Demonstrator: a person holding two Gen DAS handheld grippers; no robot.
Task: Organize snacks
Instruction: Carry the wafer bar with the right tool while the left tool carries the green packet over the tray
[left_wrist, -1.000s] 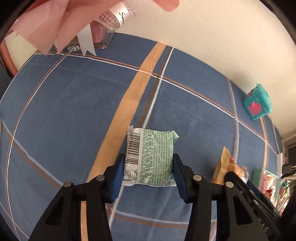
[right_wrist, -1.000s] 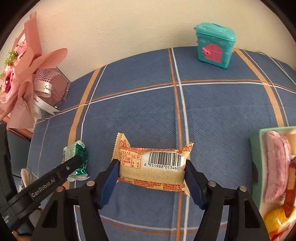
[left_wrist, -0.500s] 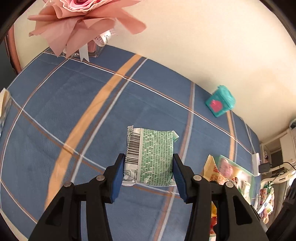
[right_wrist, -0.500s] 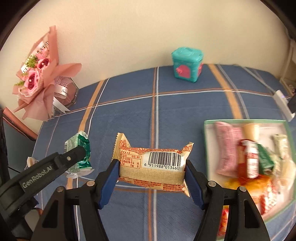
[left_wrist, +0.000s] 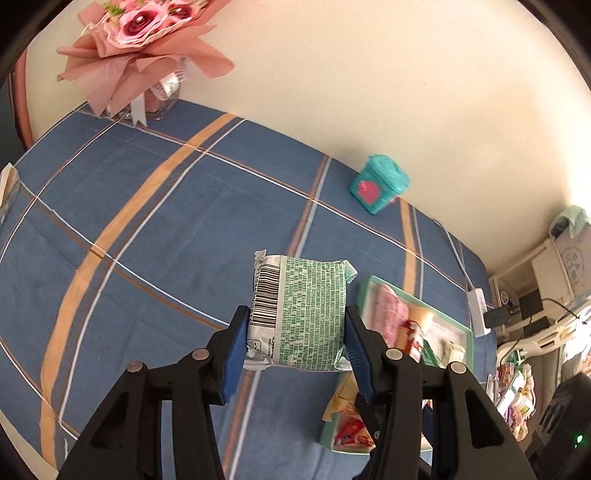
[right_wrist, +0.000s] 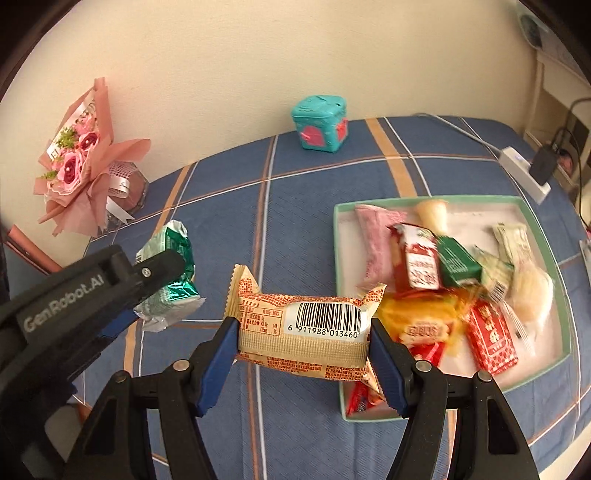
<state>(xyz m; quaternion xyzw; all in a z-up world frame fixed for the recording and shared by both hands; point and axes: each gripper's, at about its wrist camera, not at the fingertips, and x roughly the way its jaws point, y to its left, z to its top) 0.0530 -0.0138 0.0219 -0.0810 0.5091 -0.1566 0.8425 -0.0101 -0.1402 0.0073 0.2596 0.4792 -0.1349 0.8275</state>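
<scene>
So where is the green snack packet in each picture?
Left wrist view: the green snack packet sits at centre, gripped by the left gripper.
Right wrist view: it is at left of centre, partly behind that gripper's black finger.
Shared landmark: the teal toy box by the wall.

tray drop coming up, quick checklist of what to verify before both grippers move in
1. Left gripper shut on green packet: ok.
2. Right gripper shut on beige packet: ok.
3. Tray in view of both cameras: ok.
4. Free space in tray: ok, a bare patch near its far edge.
5. Packets over the tray: not ok, both mostly over the tablecloth.
6. Grippers clear of each other: ok in the right wrist view.
</scene>
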